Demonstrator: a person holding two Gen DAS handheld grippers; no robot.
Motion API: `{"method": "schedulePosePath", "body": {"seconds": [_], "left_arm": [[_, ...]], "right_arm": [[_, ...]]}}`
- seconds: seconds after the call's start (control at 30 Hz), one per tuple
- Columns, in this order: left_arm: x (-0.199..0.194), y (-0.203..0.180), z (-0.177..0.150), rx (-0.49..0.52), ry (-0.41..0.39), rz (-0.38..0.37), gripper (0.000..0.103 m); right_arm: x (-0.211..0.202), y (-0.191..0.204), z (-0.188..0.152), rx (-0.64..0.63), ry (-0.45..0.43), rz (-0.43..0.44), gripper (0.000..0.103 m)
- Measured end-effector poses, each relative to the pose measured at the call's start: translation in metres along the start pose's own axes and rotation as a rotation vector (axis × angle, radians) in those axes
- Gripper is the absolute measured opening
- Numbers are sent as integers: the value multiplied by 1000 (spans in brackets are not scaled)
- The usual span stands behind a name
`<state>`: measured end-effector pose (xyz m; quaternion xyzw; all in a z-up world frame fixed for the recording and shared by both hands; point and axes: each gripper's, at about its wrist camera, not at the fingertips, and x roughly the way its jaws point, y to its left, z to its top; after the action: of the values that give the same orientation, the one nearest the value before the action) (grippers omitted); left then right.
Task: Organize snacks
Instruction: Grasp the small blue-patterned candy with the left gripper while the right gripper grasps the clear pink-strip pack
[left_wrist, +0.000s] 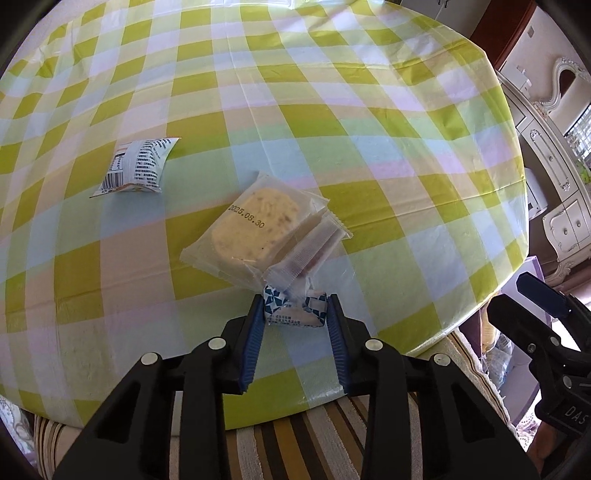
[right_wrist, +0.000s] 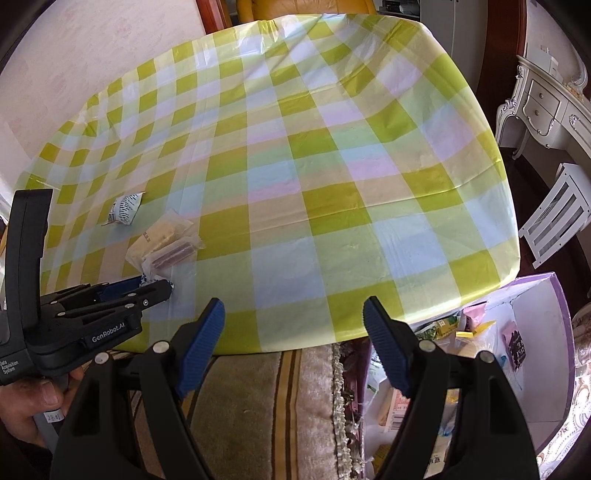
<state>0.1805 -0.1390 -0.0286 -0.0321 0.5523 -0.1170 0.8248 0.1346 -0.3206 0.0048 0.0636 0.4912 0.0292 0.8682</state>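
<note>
Candy (left_wrist: 295, 308) pinched in left claw (left_wrist: 295, 314) – right claw (right_wrist: 293, 317) empty, wide.

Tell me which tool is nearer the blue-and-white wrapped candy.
Left. The left tool is shut on the blue-and-white wrapped candy; the right tool hangs open off to the side, over the table edge.

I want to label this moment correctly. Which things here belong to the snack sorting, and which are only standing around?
Belong to the job:
- blue-white candy, pinched by left gripper
- clear cake packet
- small clear packet
- white printed packet
- purple-edged box of snacks
- right gripper, open

Only around:
- checked tablecloth
- white cabinet
- striped cushion
</note>
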Motion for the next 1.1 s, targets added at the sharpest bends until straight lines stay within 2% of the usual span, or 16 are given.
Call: {"method": "schedulePosePath", "body": {"seconds": [0.27, 0.4, 0.8, 1.1], "left_arm": [[-8, 27, -8, -68, -1, -37, 33], [-12, 38, -9, -101, -9, -42, 33], [-29, 84, -21, -255, -77, -44, 33], [-29, 87, -22, -268, -87, -74, 33]], "right_arm": [[17, 28, 12, -60, 24, 29, 77], [29, 50, 17, -138, 48, 49, 77], [69, 101, 28, -313, 111, 74, 77], [84, 121, 33, -383, 117, 62, 77]]}}
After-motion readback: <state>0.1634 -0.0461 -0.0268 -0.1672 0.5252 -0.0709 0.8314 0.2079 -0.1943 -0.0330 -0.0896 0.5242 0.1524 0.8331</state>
